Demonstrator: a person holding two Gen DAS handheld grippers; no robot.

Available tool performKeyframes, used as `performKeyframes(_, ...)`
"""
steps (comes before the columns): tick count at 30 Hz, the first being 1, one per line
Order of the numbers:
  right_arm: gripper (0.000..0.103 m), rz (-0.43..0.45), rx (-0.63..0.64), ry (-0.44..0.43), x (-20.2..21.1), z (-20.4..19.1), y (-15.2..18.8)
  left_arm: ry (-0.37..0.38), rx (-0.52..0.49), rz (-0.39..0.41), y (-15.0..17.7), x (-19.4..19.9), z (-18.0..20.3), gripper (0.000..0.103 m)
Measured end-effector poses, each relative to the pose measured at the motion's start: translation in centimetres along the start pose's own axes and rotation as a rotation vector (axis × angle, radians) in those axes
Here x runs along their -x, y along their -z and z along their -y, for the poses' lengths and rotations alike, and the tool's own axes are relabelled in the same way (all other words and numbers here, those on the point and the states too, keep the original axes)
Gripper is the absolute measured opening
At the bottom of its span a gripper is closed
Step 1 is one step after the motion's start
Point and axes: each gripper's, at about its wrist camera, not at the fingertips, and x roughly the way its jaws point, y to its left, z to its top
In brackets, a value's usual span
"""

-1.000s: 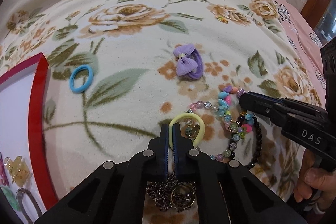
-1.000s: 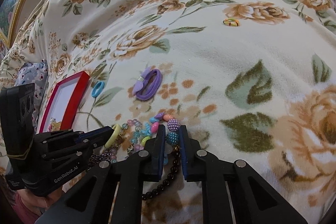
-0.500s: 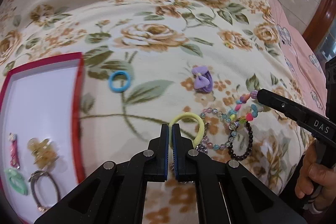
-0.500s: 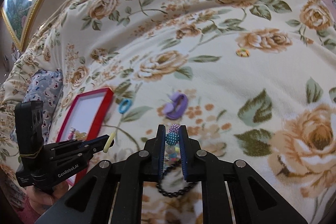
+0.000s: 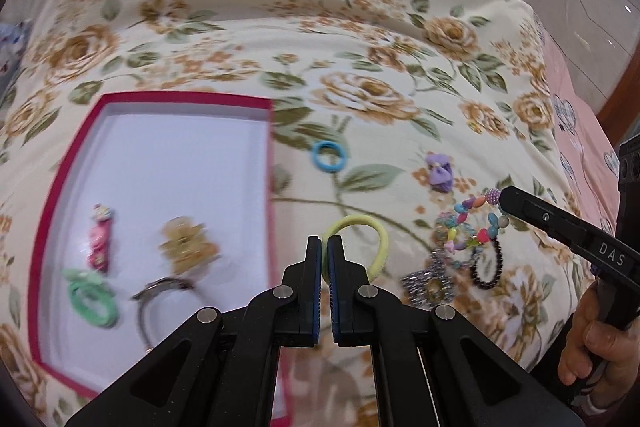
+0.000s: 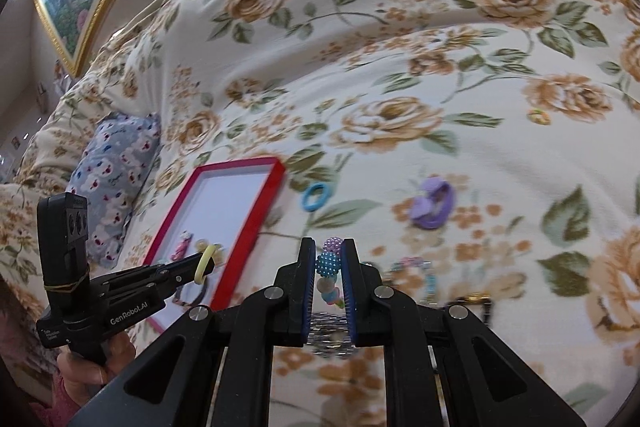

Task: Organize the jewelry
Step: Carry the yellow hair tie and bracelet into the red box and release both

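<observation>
Left tongs (image 5: 325, 259): black jaws with blue ribbed pads, nearly closed, pinching the rim of a soft pale-yellow hair tie (image 5: 362, 245); loop stands out ahead and right of the tips, clear of the bedspread (image 5: 360, 27).

Right tongs (image 6: 329, 269): jaws a bead's width apart, clamped on a bead bracelet (image 6: 329, 259). Knobbly blue and lilac ball beads between the pads; smooth glossy mixed-colour beads dangle below.

Left of the left tongs: shallow rectangular box (image 5: 270, 195), red rim, smooth white floor. Inside: pink clip (image 5: 100, 241), amber claw clip (image 5: 186, 243), green fabric tie (image 5: 90, 293), thin grey metal hoop (image 5: 160, 297).

Ahead of both tongs, on the fleecy rose-print bedspread: small blue ring tie (image 5: 330, 157); farther right, a purple bow tie (image 5: 439, 172). Under the right tongs: heap of silver chain (image 5: 426, 281), black bead loop (image 5: 488, 265), blurred.

Far left of the right tongs: blue flowered pillow (image 6: 114, 183).
</observation>
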Motion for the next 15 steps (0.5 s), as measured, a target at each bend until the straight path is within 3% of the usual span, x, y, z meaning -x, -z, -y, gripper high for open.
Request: performKeyframes(15, 0.012, -0.076, 0.105, -0.151, -3.6, -8.3, 1.1, -0.115, 0.133, 0.056, 3.1, 6.1, -6.5, 0.002)
